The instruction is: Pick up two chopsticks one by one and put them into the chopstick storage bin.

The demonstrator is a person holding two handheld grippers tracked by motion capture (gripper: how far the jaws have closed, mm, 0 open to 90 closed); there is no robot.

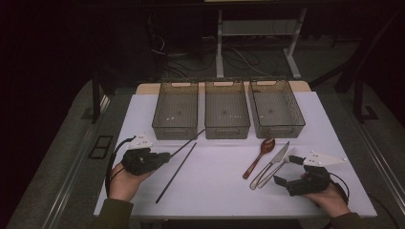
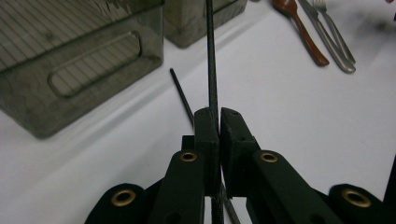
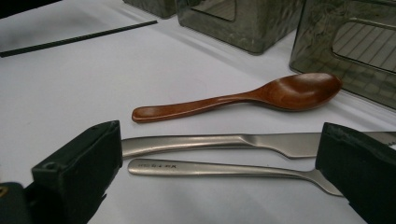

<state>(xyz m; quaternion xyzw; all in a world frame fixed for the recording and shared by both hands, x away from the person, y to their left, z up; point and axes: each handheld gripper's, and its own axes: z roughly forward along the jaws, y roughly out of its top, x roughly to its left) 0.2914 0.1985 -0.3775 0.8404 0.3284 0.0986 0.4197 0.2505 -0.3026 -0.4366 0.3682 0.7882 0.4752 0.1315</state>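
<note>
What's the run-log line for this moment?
left gripper: shut on chopstick | right gripper: open, over knife and fork | second chopstick: on table

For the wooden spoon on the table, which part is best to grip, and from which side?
Probably grip the wooden spoon at the middle of its slim handle, coming from above with the jaws across it. It lies flat on the table, the knife lies close alongside, and the rounded bowl would likely slip.

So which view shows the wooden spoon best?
The right gripper view: the wooden spoon lies close and whole, bowl to handle. The high view shows it small beside the knife; the left gripper view catches it cropped at the top edge.
</note>
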